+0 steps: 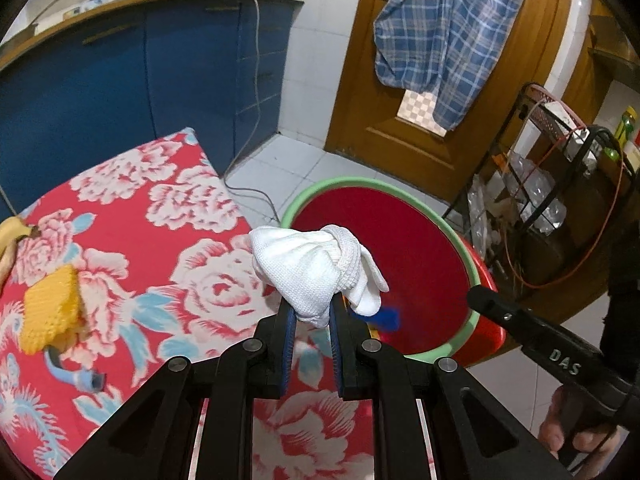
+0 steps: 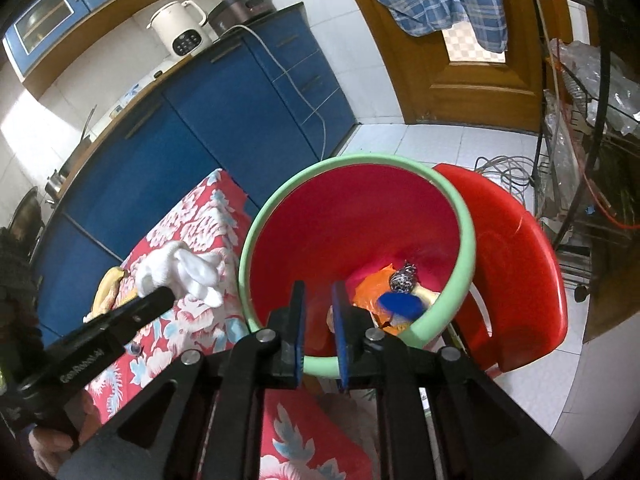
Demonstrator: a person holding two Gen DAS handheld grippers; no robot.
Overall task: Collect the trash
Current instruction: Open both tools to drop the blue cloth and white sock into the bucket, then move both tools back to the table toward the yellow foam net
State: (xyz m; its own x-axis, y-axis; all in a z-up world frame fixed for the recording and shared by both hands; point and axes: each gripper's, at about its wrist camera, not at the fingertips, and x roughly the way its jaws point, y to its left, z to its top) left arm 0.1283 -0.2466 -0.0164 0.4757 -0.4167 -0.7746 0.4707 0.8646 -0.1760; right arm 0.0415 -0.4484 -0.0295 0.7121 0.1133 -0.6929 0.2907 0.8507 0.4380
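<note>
The bin (image 2: pixel 356 240) is standing just off the table's (image 1: pixel 168 216) right edge, trash (image 2: pixel 396 296) lying in it. A sponge (image 1: pixel 50 308) and banana peel (image 1: pixel 12 240) are lying near the table's left edge. A chair (image 2: pixel 516 264) is sitting right of the bin.

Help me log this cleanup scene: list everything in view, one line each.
bin: one, red with a green rim, beside the table
orange bag: one, orange, inside the bin
blue piece: one, blue, blurred, inside the bin
tablecloth: one, red floral, over the table
banana peel: one, yellow, on the tablecloth
sponge: one, yellow, on the tablecloth
chair: one, red, behind the bin
cabinets: blue, along the wall
kettle: one, white, on the counter
shirt: one, blue plaid, hanging on the door
knotted cloth: one, white, in the left gripper
left gripper: black, shut on the cloth
right gripper: black, empty, over the bin
</note>
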